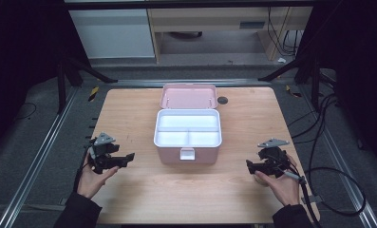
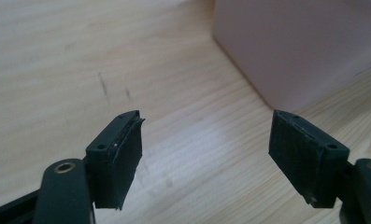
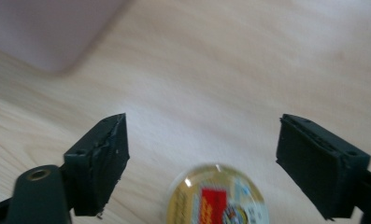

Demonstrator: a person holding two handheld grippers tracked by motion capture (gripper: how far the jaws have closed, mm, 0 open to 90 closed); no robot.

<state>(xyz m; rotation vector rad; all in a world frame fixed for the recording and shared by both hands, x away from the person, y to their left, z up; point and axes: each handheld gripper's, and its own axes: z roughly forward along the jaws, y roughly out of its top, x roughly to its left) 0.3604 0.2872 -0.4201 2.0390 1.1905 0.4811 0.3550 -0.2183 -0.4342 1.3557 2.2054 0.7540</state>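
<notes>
A pink box (image 1: 188, 153) stands at the middle of the wooden table with its lid (image 1: 188, 96) tipped back and a white divided tray (image 1: 188, 128) inside. My left gripper (image 1: 127, 158) (image 2: 206, 126) hovers open to the box's left, with bare wood between its jaws and the box's corner (image 2: 295, 46) ahead. To the box's right my right gripper (image 1: 249, 166) (image 3: 204, 126) is open too. A small round tin (image 3: 218, 198) with a yellow lid and red label lies on the table just under it, near the jaws' base, also visible as a tan edge (image 1: 260, 180).
The wooden table (image 1: 143, 190) has a small dark round spot (image 1: 222, 100) beside the lid. Black cables (image 1: 328, 175) trail off the right side. Metal rails and dark stands flank the table; cabinets stand behind it.
</notes>
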